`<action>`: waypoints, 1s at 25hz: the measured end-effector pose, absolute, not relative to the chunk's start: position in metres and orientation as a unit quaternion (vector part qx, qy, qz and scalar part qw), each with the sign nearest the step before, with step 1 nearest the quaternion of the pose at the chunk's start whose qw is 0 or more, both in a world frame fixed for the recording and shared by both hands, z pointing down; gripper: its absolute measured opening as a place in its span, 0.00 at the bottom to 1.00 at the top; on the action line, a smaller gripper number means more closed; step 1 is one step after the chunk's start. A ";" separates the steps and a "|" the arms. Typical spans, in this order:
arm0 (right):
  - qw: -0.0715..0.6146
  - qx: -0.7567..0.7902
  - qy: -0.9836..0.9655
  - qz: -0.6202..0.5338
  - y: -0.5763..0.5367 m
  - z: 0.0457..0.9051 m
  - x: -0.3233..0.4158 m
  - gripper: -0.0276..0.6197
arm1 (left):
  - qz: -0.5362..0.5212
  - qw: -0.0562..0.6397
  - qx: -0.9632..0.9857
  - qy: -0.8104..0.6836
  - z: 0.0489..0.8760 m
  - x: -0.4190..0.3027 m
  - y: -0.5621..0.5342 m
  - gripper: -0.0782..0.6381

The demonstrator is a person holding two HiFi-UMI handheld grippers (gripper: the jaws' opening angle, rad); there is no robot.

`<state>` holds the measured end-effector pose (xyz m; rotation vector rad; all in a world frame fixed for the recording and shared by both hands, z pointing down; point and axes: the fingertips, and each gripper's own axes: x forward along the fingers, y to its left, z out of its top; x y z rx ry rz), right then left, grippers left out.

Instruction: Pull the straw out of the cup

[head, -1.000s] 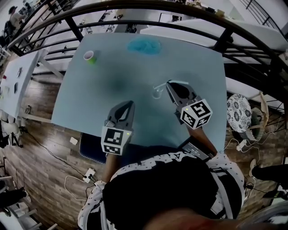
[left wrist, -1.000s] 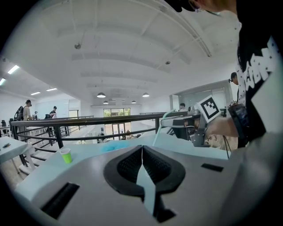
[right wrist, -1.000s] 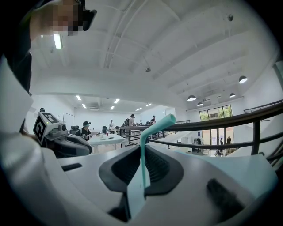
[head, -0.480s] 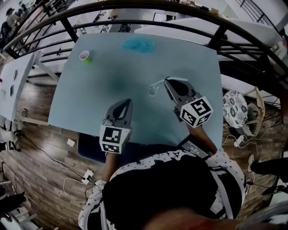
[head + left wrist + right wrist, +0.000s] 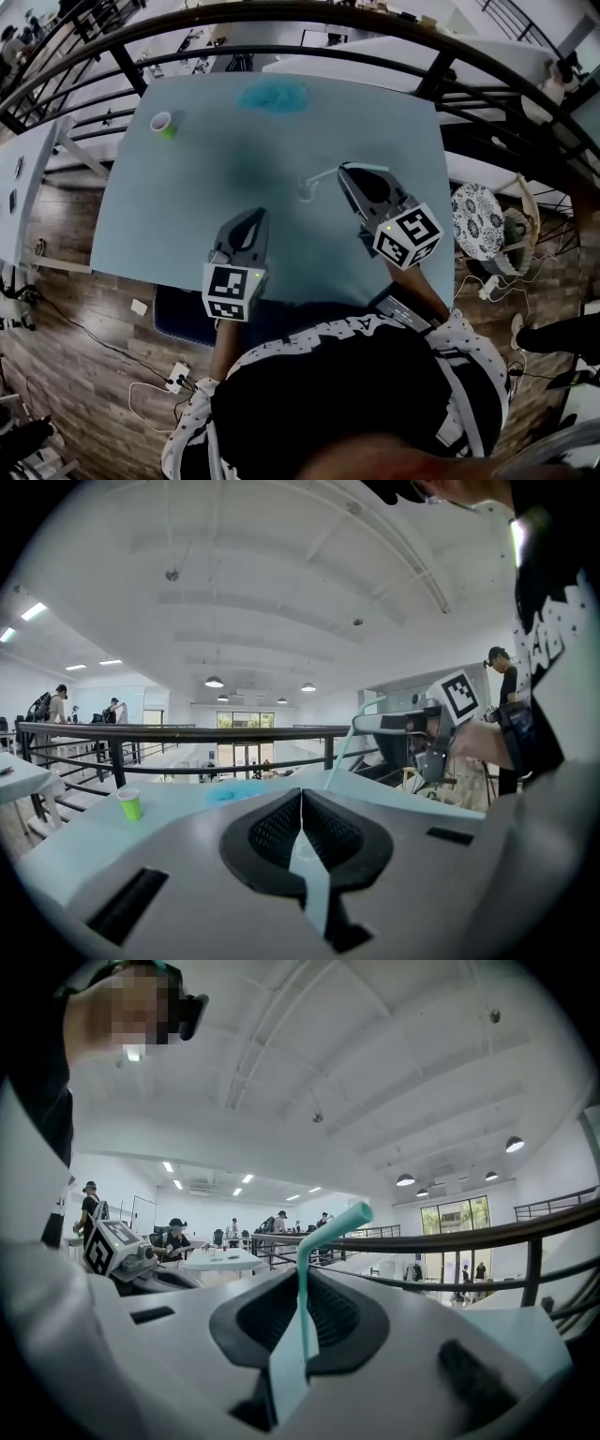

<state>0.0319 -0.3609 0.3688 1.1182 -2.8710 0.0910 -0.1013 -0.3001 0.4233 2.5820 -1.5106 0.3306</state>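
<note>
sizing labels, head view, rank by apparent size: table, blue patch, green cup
1. table
2. blue patch
3. green cup
Patch and cup both lie at the far edge, so distance hardly skews this.

1. Open table [image 5: 178, 216] stretches ahead and left of the left gripper [image 5: 260, 214].
2. Clear cup [image 5: 306, 190] and straw [image 5: 323, 172], pinched by the right gripper [image 5: 342, 171], stand between the grippers.
3. Green cup [image 5: 164, 123] and blue cloth [image 5: 273, 96] sit far off; railing [image 5: 427, 79] bounds the far side.
</note>
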 end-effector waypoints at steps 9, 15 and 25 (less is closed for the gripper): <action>0.012 0.355 -0.934 0.032 -0.354 0.355 0.031 0.11 | 0.108 0.069 0.859 -0.496 0.423 -0.100 -0.301 0.13; 0.007 0.350 -0.936 0.035 -0.352 0.354 0.029 0.11 | 0.108 0.071 0.858 -0.497 0.424 -0.102 -0.300 0.13; 0.002 0.347 -0.937 0.038 -0.351 0.354 0.029 0.11 | 0.114 0.076 0.859 -0.494 0.427 -0.101 -0.299 0.13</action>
